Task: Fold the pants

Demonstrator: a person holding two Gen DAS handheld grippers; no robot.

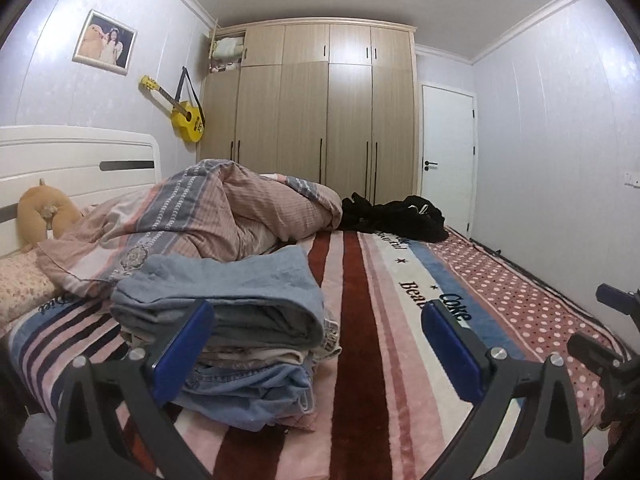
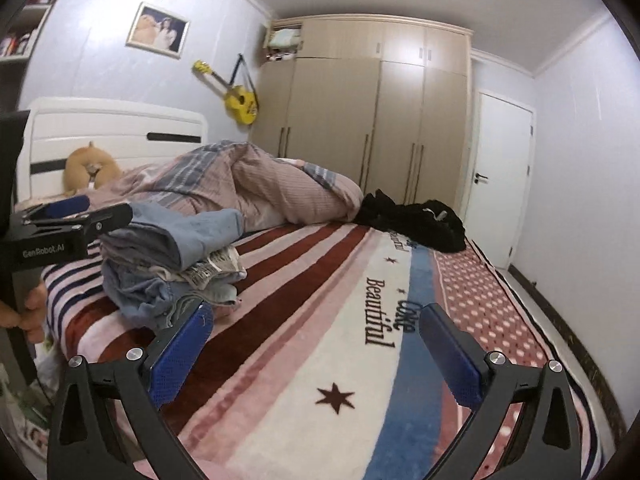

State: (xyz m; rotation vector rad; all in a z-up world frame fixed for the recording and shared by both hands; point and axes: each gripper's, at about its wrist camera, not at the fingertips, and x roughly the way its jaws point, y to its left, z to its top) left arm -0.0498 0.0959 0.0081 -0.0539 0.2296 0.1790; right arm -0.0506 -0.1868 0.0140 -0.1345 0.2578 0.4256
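folded pants sit in a stack (image 1: 224,332) on the left side of the striped blanket (image 1: 360,360), likely parked there as finished. we judge the dark clothes (image 1: 396,216) at the far end of the bed are next. left gripper (image 1: 320,344) jaws wide apart, holding nothing, left pad (image 1: 180,352) just beside the stack, contact unclear. right gripper (image 2: 316,348) also spread wide, empty, above bare blanket.
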